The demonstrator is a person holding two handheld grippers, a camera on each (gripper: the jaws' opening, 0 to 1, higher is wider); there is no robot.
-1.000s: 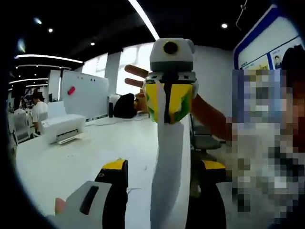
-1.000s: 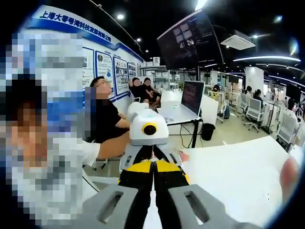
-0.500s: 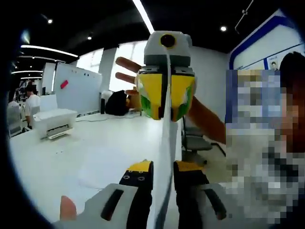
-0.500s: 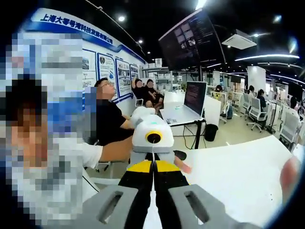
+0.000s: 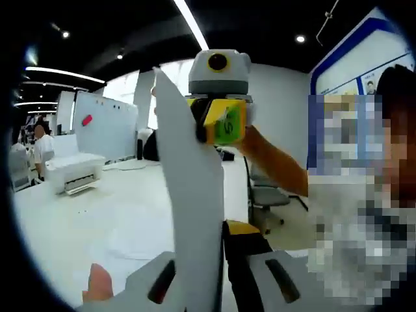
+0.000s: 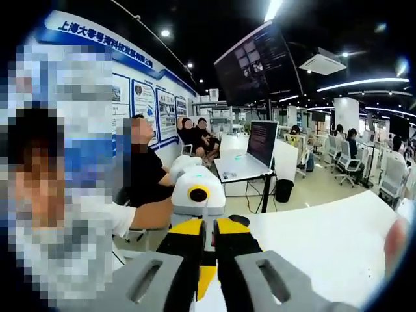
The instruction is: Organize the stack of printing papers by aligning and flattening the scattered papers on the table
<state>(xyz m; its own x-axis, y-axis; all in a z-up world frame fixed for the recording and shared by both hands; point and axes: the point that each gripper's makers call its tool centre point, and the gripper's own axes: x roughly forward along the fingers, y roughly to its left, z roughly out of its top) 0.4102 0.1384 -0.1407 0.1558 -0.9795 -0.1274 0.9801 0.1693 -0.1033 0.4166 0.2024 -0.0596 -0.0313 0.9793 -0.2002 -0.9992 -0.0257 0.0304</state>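
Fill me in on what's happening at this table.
A person holds a set of tongs in each hand and has a stack of white papers lifted upright above the white table, edge toward the cameras. The left tongs grip the stack's near end, and the right tongs pinch its far end. In the right gripper view, the right tongs point at the left tongs. The papers are not yet laid flat.

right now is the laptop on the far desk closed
No, in the right gripper view the laptop stands open on the desk, its dark screen upright.
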